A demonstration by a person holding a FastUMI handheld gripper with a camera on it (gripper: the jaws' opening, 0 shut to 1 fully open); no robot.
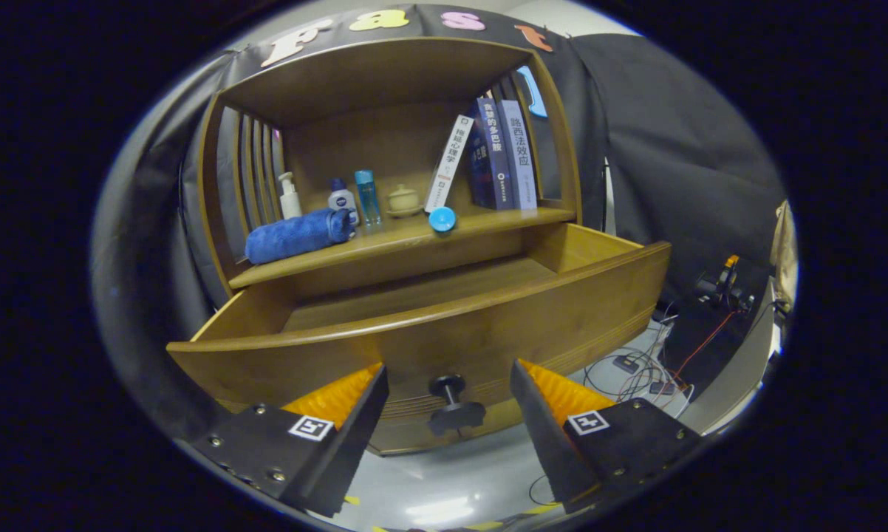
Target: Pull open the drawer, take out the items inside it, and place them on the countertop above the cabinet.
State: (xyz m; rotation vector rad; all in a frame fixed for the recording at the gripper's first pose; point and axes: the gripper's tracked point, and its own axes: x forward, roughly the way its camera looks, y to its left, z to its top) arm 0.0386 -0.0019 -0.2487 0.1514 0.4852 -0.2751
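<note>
The drawer stands pulled well out of the cabinet, its front panel facing the gripper. The dark knob on that front sits between the two fingers, but the fingers are spread wide and touch nothing; each stands clear of the knob on its side, so the gripper holds nothing.

What the next move turns on is height and depth. The drawer's cavity lies above and beyond the fingers, behind the front panel's top edge, and the drawer's long axis runs side to side across the gripper's line of approach. From this low angle only the far part of the drawer floor and its right inner wall show, and these look bare; the near part of the floor is hidden by the front panel, so I cannot tell what lies there.

The countertop sits just above the drawer and behind it. It already carries a rolled blue towel near its left end, bottles, a small pot, a blue ball at the front edge, and books toward the right end.

By my judgement the gripper must rise over the front edge, then dip in.
</note>
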